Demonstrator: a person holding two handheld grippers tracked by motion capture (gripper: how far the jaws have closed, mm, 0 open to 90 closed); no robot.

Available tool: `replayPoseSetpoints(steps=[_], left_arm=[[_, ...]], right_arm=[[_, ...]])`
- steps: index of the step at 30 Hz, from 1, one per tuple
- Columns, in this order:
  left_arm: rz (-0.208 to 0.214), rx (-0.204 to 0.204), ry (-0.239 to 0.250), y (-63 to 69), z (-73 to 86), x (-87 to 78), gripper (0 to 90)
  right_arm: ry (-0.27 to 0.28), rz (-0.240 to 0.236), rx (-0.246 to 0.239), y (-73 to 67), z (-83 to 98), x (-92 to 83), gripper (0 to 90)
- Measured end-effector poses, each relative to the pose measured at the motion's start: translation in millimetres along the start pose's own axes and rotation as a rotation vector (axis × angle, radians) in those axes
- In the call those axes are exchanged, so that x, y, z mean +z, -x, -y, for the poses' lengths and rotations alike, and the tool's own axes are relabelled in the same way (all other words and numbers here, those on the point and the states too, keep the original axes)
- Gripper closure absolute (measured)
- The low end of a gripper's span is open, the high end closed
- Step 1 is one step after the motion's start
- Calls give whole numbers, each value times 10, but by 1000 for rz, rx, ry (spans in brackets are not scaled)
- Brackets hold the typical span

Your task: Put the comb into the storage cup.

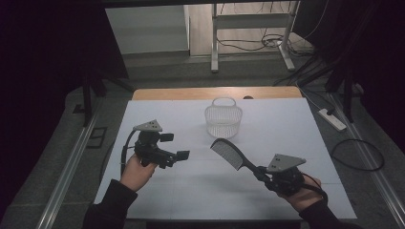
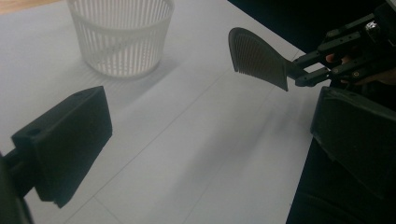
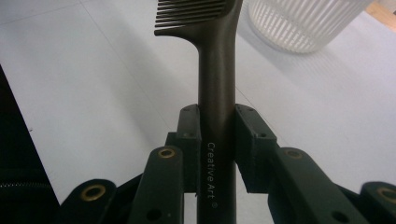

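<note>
Above the white table (image 1: pixel 157 191), we have the comb held up, basket ahead-left of it.
Largest first: basket (image 1: pixel 223 120) sits upright at far centre; comb (image 1: pixel 232 154) in air, long axis running from R gripper (image 1: pixel 263 174) diagonally toward basket, teeth end leading. R jaws pinch comb handle (image 3: pixel 215 140). L gripper (image 1: pixel 175 147) spread wide w/ nothing in it, well apart from comb; R hand is the nearer for the drop, we judge.

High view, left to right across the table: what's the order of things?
Left gripper, open and empty → white slatted plastic basket with handle → dark brown wide-tooth comb, lifted off the table → right gripper, shut on the comb's handle.
</note>
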State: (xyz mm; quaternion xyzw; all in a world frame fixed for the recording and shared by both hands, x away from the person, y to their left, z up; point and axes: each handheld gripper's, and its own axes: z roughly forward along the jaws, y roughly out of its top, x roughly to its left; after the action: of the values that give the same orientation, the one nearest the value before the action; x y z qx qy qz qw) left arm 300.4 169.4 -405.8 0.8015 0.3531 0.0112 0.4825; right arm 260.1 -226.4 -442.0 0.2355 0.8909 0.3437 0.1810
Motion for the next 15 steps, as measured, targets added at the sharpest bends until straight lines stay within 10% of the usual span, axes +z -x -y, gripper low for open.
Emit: replayPoseSetpoints(steps=[15], left_arm=[[46,-12,21,68,-83,129,0]], right_arm=[[49,-13,-65,-114,-51,17,720]])
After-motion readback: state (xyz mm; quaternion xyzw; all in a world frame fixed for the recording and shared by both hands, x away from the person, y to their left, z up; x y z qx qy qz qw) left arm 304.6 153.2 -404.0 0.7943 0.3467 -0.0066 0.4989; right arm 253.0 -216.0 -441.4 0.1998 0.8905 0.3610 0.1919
